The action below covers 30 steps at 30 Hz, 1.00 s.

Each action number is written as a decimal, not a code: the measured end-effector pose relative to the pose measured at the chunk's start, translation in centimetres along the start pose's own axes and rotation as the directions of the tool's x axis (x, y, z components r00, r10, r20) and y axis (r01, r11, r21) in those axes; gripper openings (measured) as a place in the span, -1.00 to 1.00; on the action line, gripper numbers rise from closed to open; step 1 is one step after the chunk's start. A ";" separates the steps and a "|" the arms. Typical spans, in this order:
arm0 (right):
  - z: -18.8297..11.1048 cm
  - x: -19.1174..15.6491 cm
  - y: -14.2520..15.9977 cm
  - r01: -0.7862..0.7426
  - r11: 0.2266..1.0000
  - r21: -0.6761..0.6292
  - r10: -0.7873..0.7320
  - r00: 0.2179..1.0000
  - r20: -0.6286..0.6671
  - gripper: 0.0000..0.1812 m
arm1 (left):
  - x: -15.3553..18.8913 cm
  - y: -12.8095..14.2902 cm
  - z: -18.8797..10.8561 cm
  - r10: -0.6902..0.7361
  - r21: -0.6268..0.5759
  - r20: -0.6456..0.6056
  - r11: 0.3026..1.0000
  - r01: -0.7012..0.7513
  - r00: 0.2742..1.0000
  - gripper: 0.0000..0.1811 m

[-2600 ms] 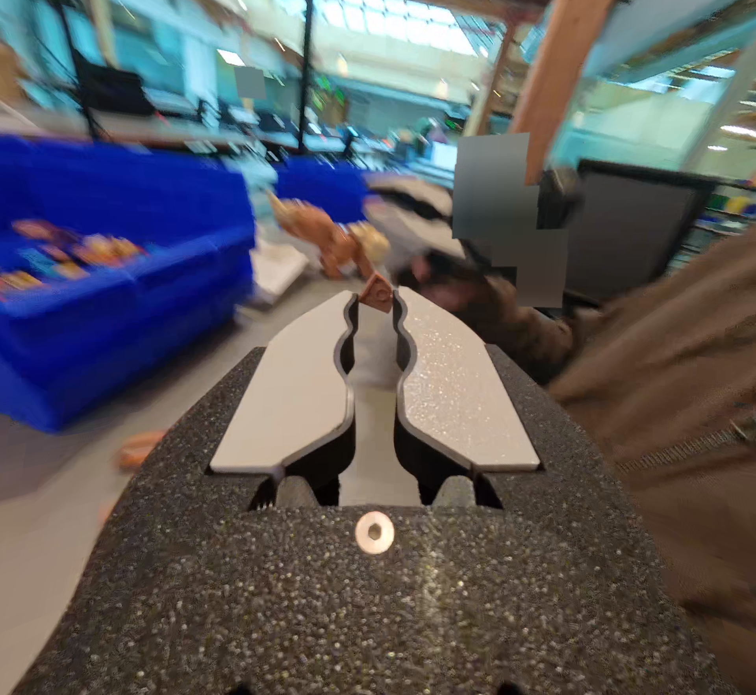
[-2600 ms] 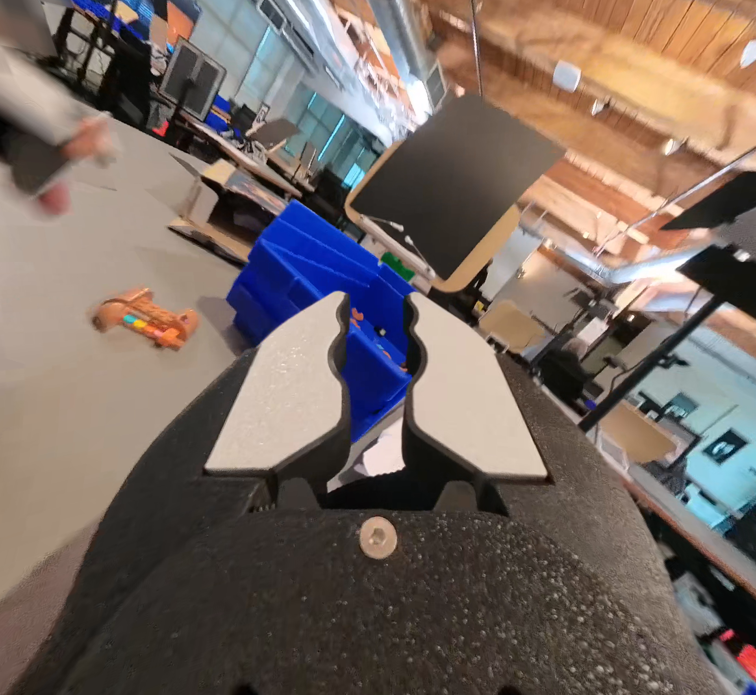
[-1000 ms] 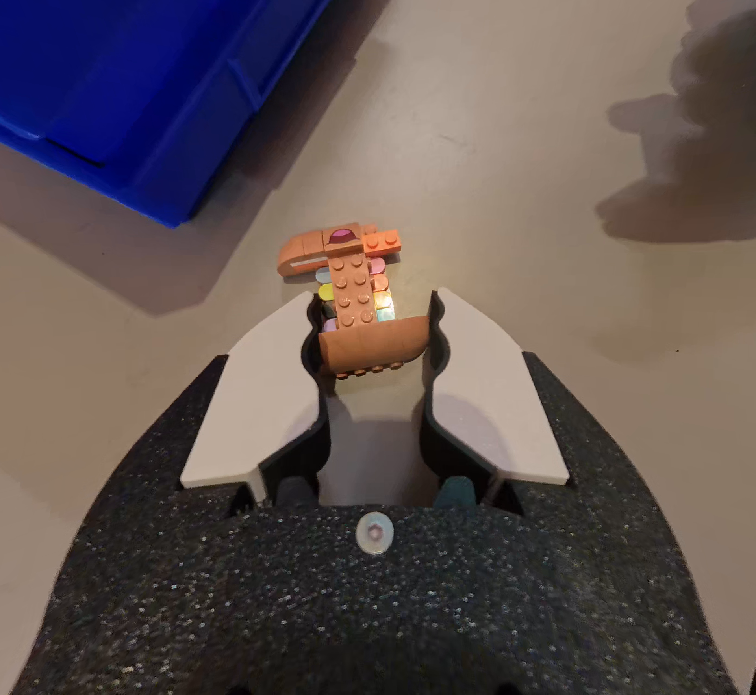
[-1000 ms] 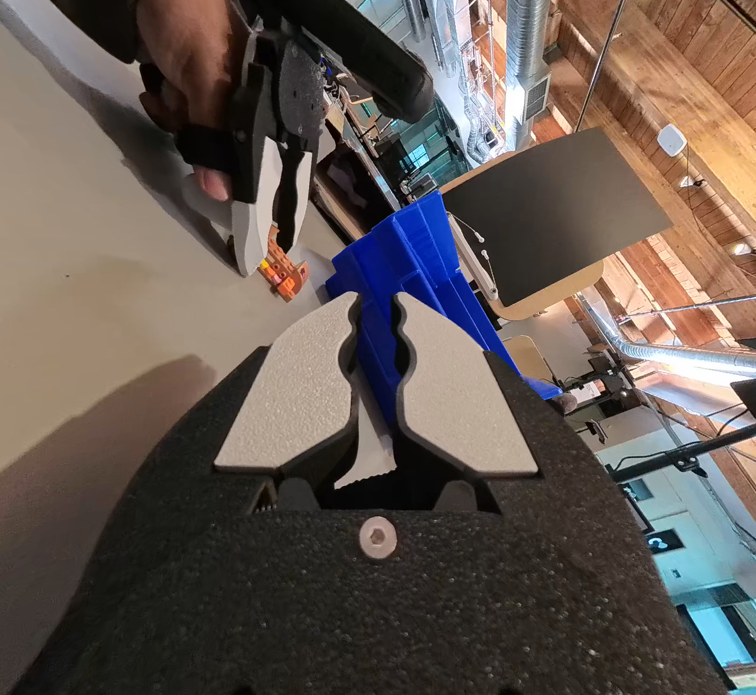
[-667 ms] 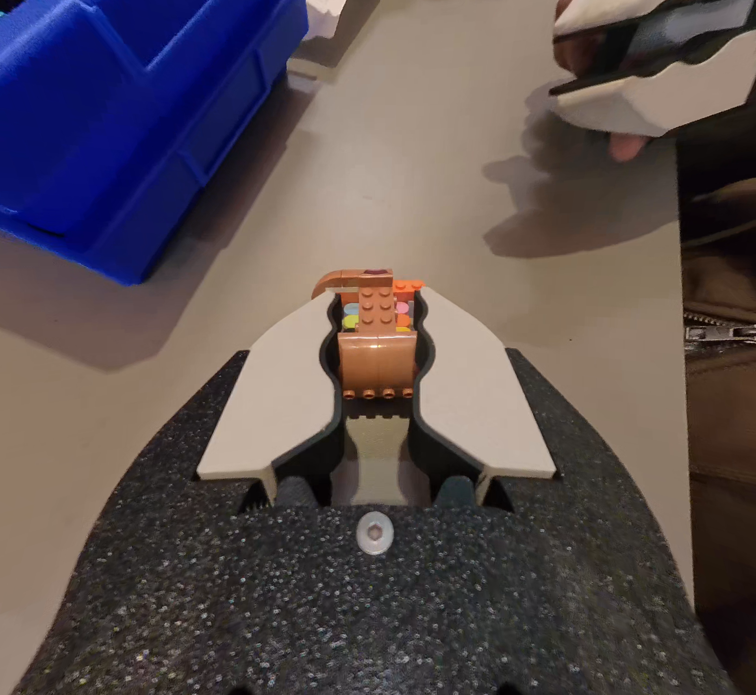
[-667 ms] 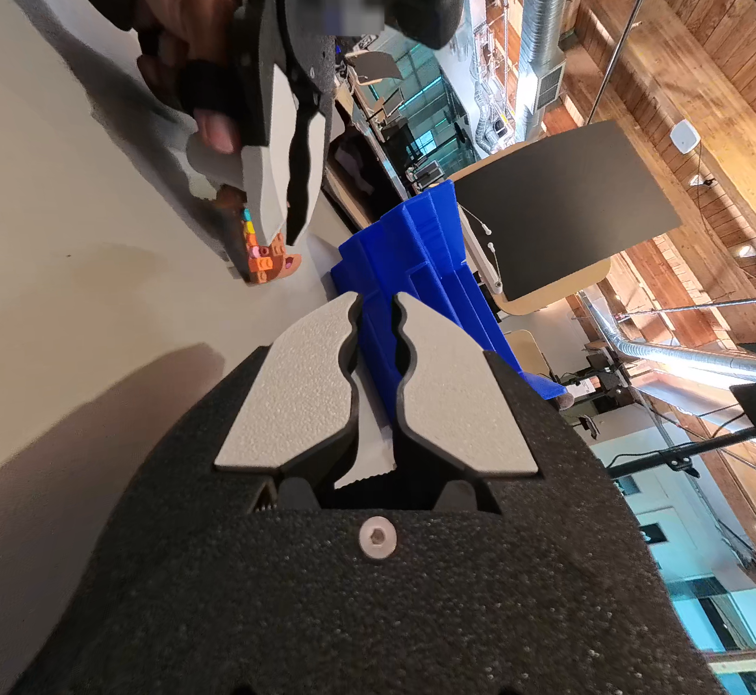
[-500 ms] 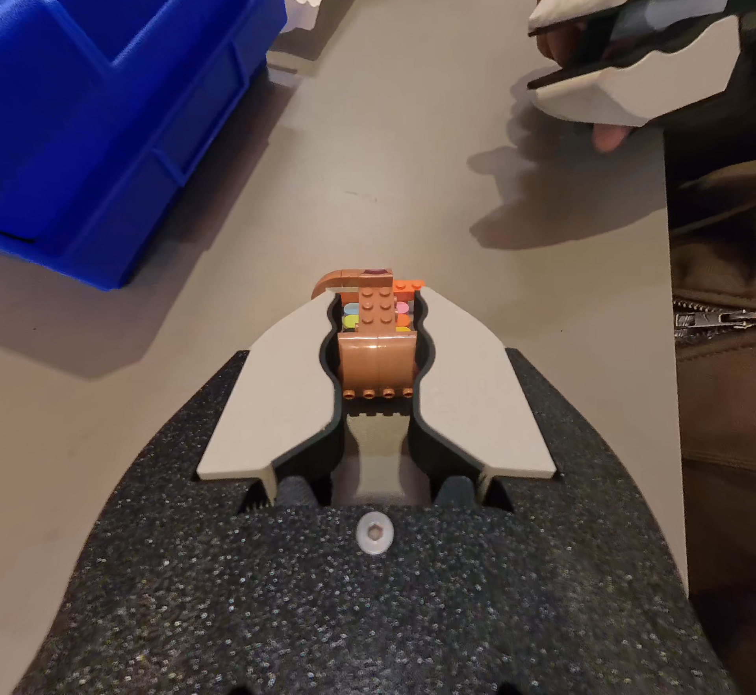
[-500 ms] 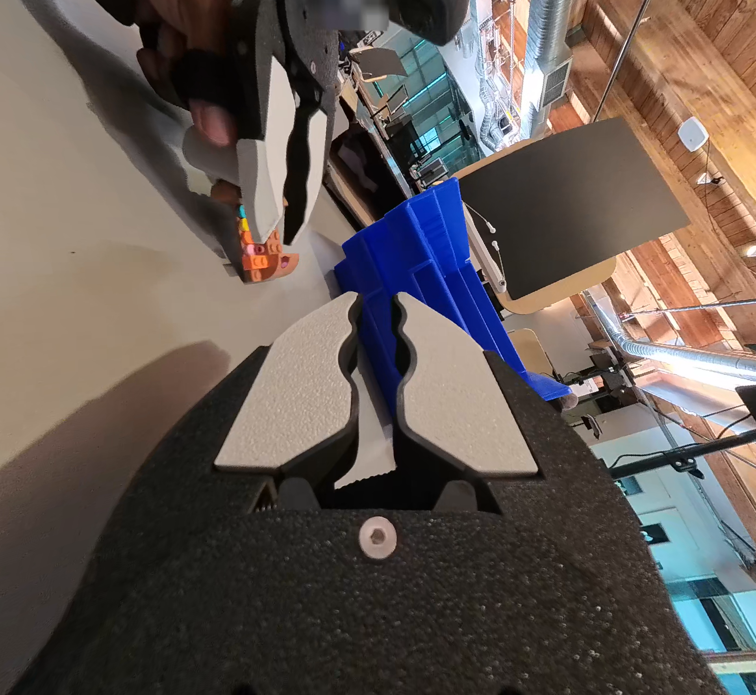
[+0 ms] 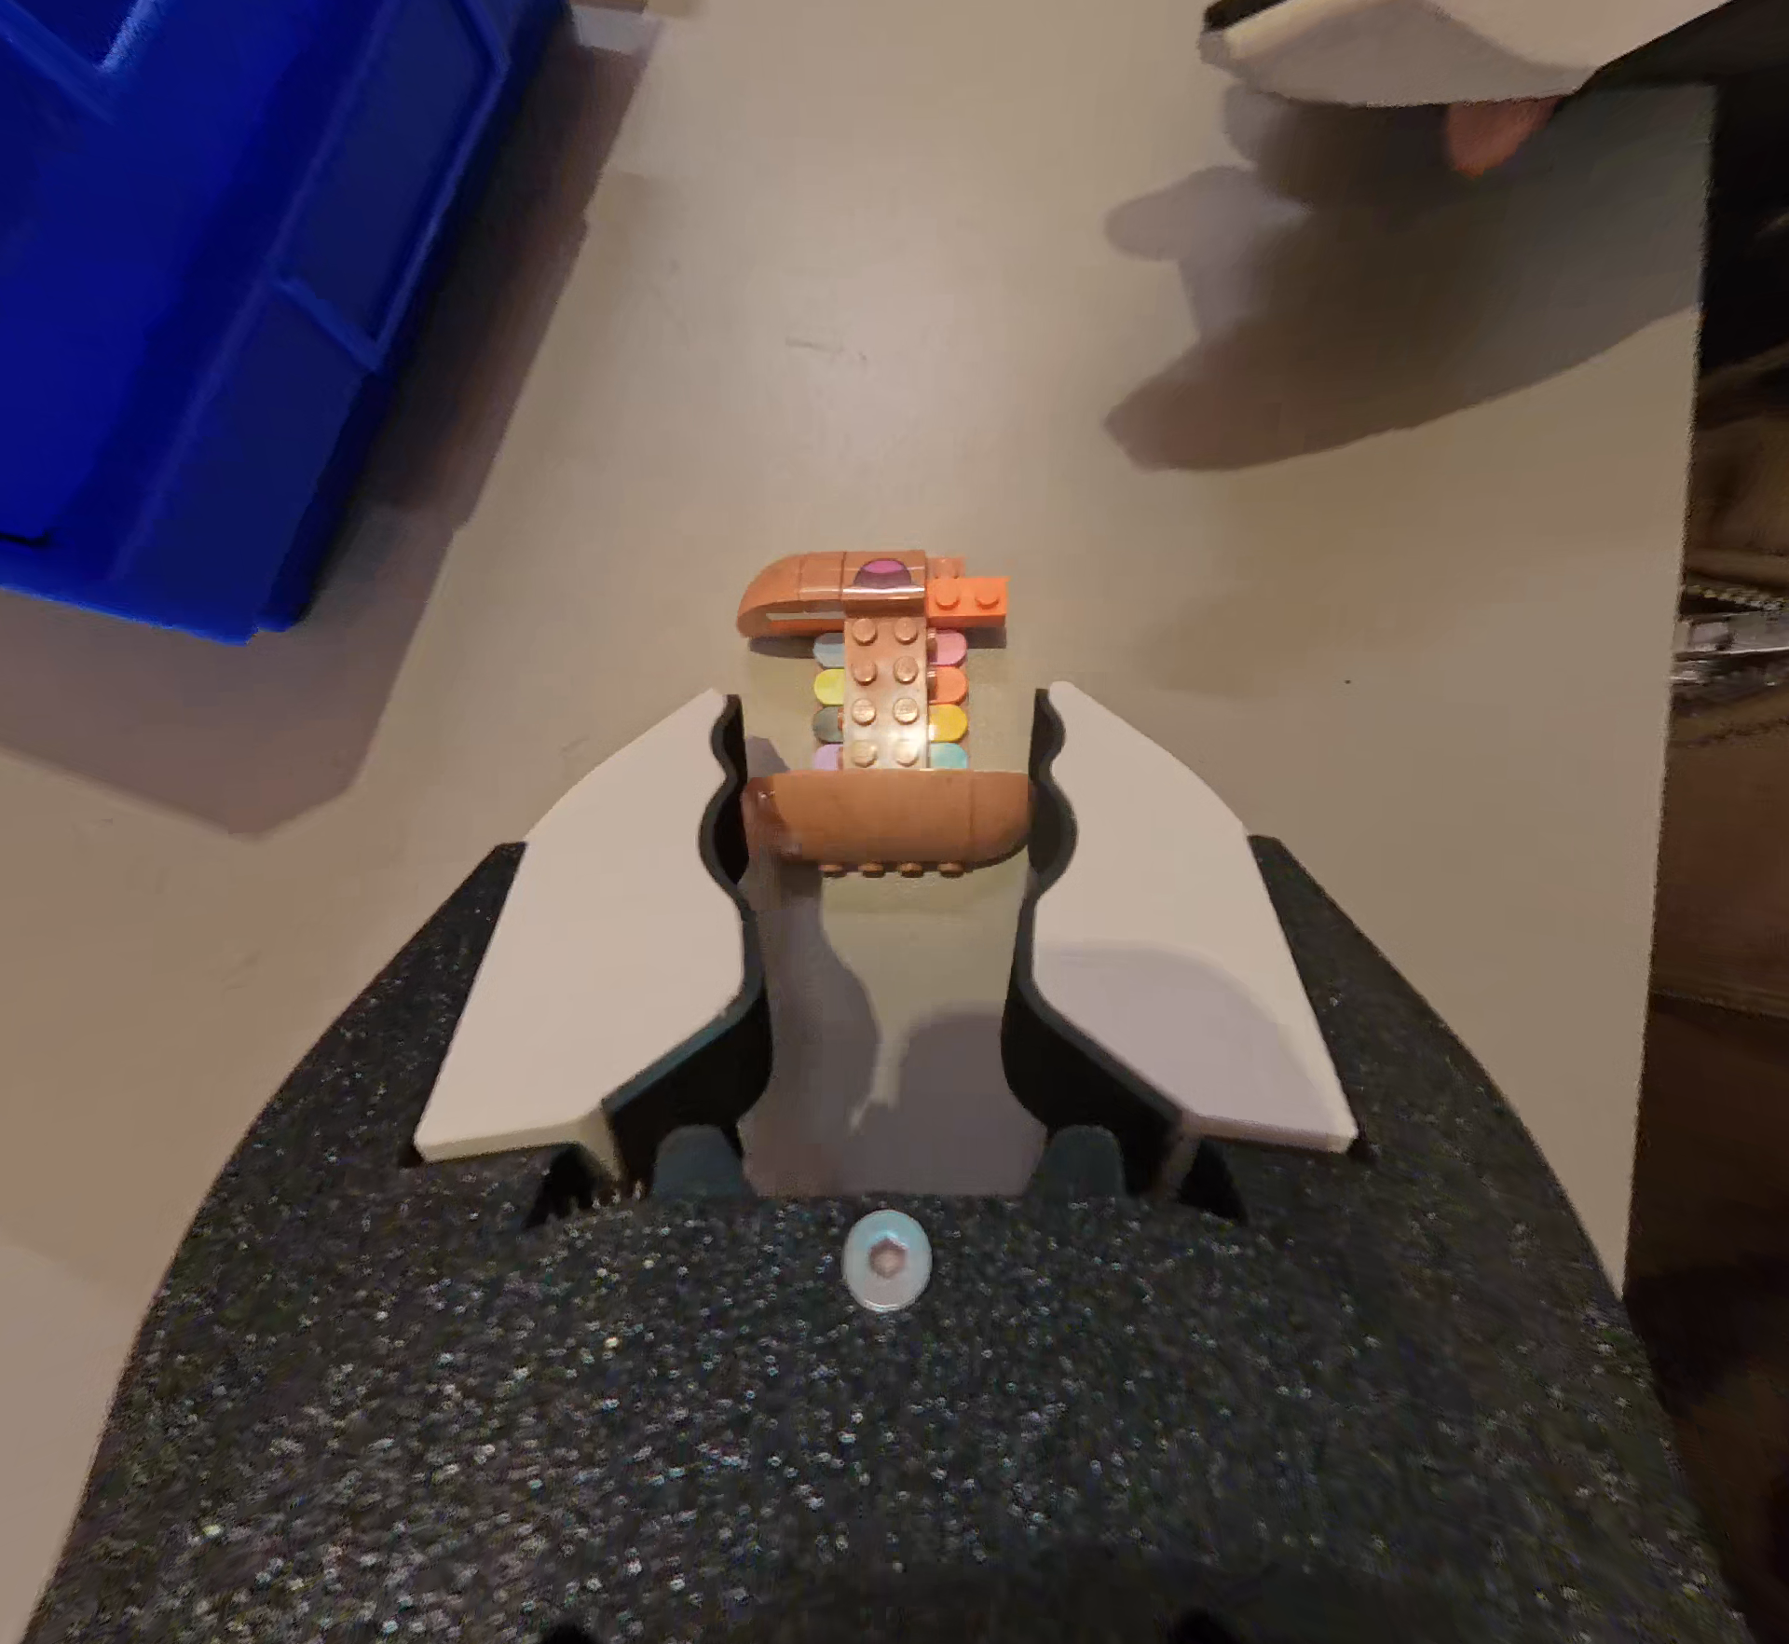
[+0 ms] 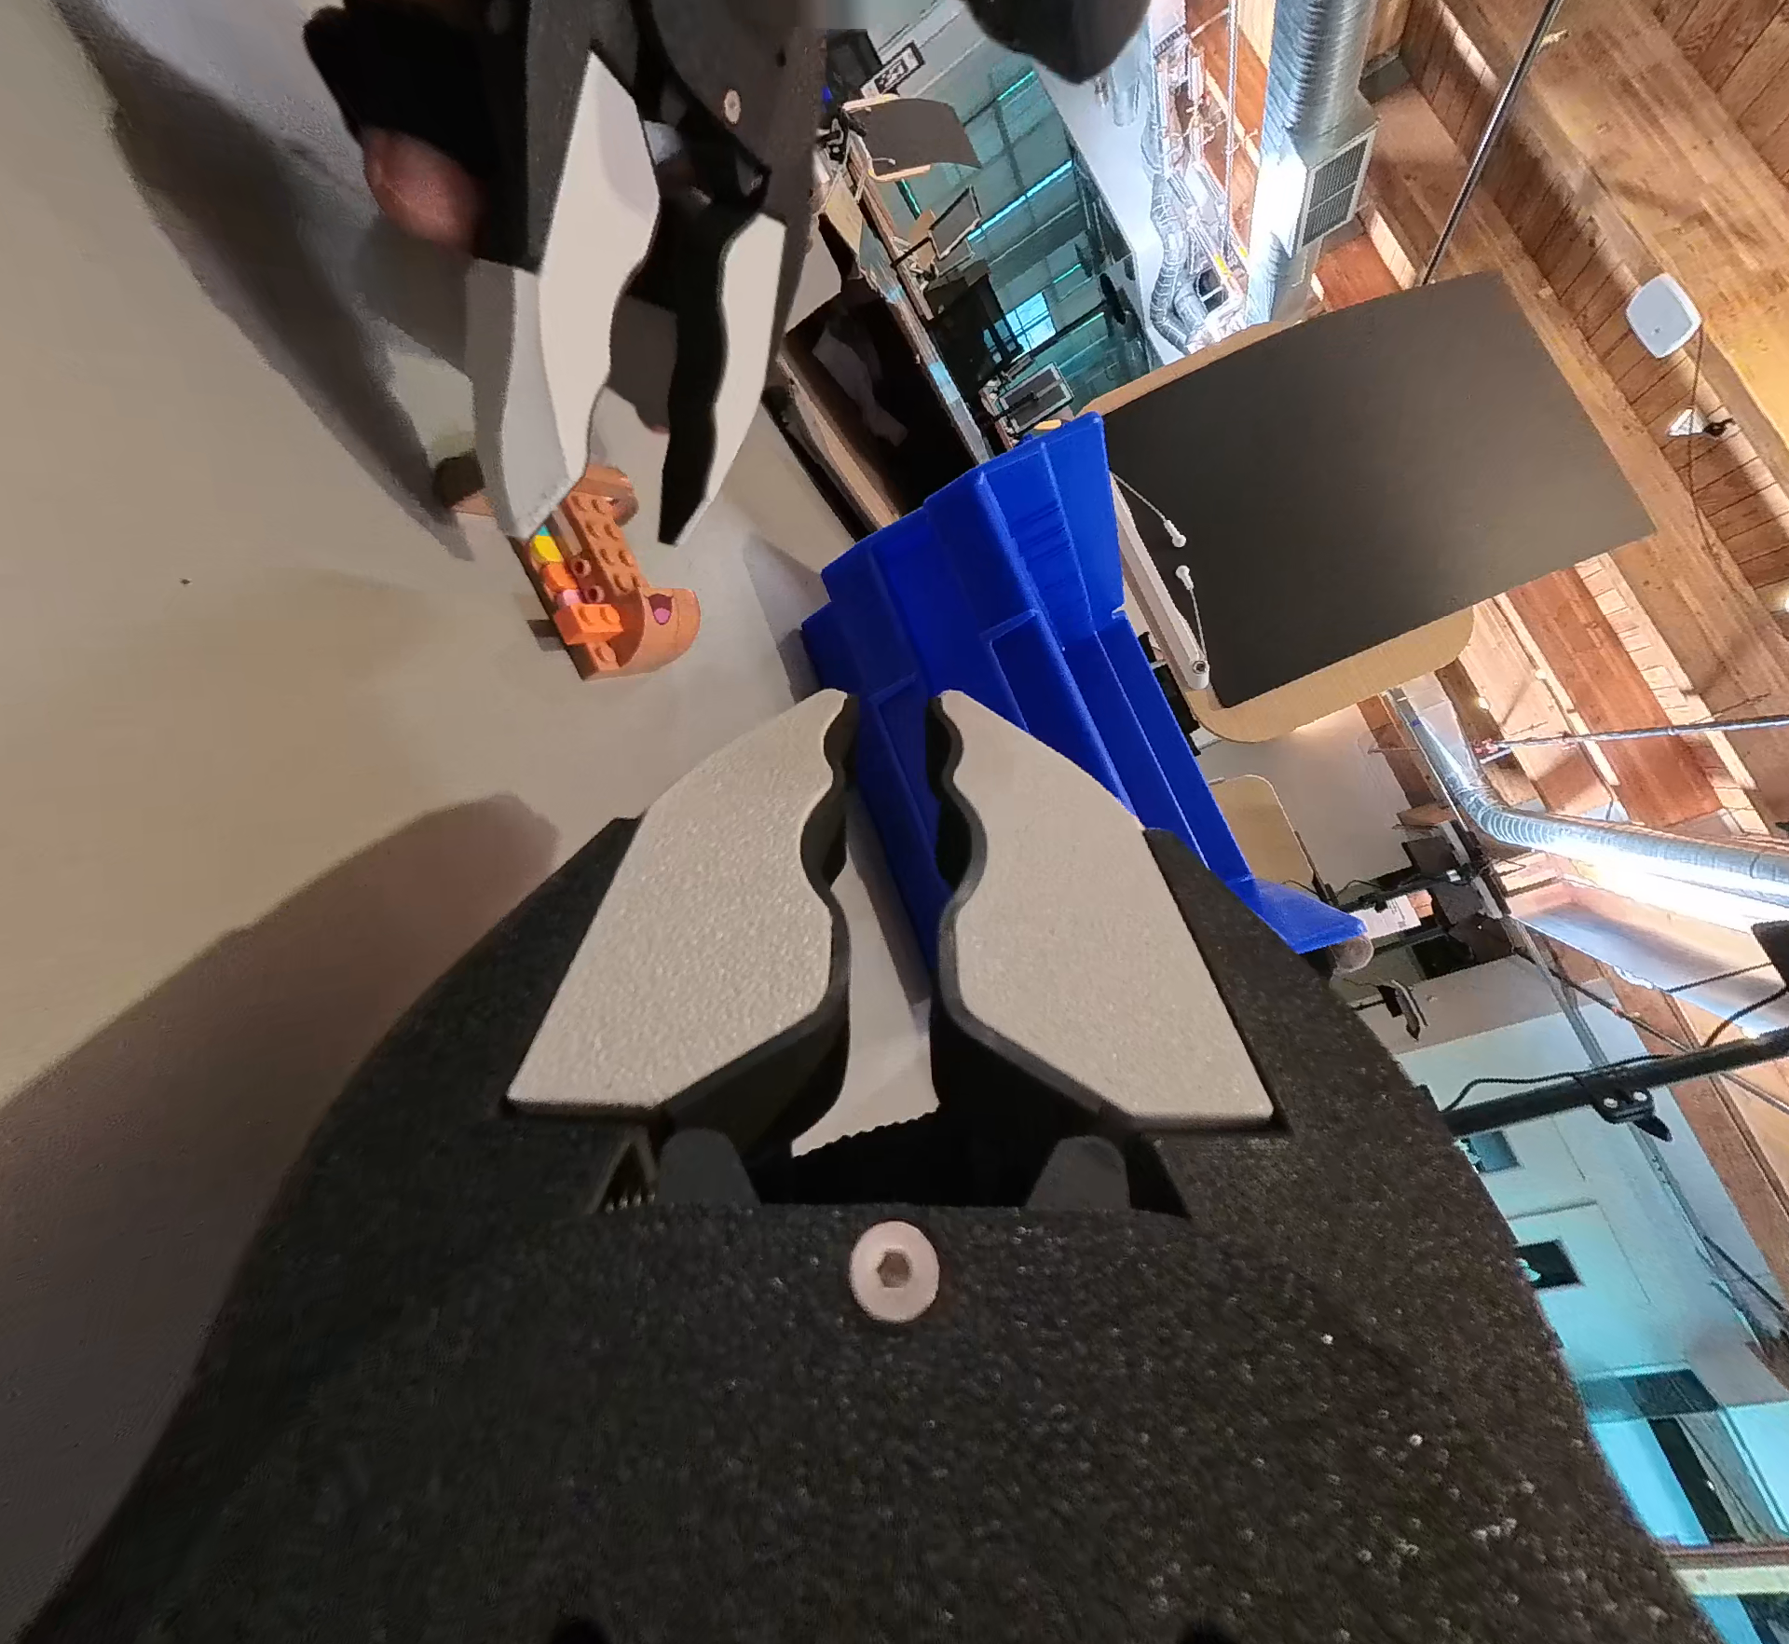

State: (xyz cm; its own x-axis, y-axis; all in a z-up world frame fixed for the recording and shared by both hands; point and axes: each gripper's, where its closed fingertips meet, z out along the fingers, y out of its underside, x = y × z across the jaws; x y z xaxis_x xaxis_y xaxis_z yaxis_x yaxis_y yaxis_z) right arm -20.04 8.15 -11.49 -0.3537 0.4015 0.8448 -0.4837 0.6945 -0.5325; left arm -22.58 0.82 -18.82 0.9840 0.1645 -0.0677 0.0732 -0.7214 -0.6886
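1. While my left gripper (image 9: 886, 702) hangs over the tabletop (image 9: 871, 290), its jaws stand wide and hold nothing.
2. The brick model (image 9: 881, 808) lies flat on the tabletop. Its near, curved brown end sits between my left fingertips, with a gap on each side.
3. My right gripper (image 10: 893, 705) is held off to the side, well apart from the model. Its jaws are narrow and empty.
4. A blue bin (image 9: 242, 193) stands near, to the left of the model.
5. Judgement on grip: keep the jaws level and centred on the curved end, so that both pads meet its sides together. An off-centre close could twist the model.
6. Long axis: it runs straight away from me, in line with my left fingers.
7. Pointing: studs face up. The far end carries a rounded crosspiece and a small orange plate.
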 end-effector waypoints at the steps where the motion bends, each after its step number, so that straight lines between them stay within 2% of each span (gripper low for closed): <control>1: 0.0 0.0 0.0 0.001 1.000 0.000 -0.001 1.000 0.002 -0.86 | -0.2 0.0 0.0 0.007 -0.028 0.024 1.000 -0.006 1.000 -0.39; 7: 0.0 0.0 -0.1 0.006 1.000 0.002 -0.006 1.000 -0.001 -0.86 | -0.1 -0.5 0.2 0.111 -0.186 0.051 0.978 -0.100 0.993 -0.50; 12: 0.0 -0.1 -0.1 0.007 1.000 0.004 -0.007 1.000 0.002 -0.86 | -0.4 0.7 1.0 0.136 -0.326 0.005 0.937 -0.127 0.991 -0.52; 14: -0.1 -0.1 -0.1 0.005 1.000 0.006 -0.005 1.000 0.002 -0.86 | 0.3 0.5 1.3 0.121 -0.296 -0.047 0.946 -0.129 0.992 -0.64; 21: 0.0 -0.2 0.1 -0.004 1.000 -0.006 0.004 1.000 0.009 -0.85 | 2.0 -0.4 1.8 0.235 -0.141 -0.091 0.959 -0.246 0.968 -0.65; 25: 0.1 0.3 0.7 -0.052 0.998 -0.034 0.052 0.999 0.000 -0.86 | 1.7 -0.7 1.6 0.345 -0.100 0.019 0.935 -0.342 0.938 -0.65; 30: 0.5 0.5 1.7 -0.228 0.970 -0.085 0.231 0.972 0.032 -0.85 | 0.6 -1.8 1.0 0.432 -0.144 0.282 0.902 -0.407 0.857 -0.65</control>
State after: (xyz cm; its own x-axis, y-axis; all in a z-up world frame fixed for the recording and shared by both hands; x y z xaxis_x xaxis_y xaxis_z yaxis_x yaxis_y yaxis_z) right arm -21.46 9.26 -11.98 -0.4813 0.5321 0.6966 -0.3204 0.6329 -0.7048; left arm -22.32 2.95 -18.34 0.8290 0.0190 -0.5590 -0.3115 -0.8144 -0.4896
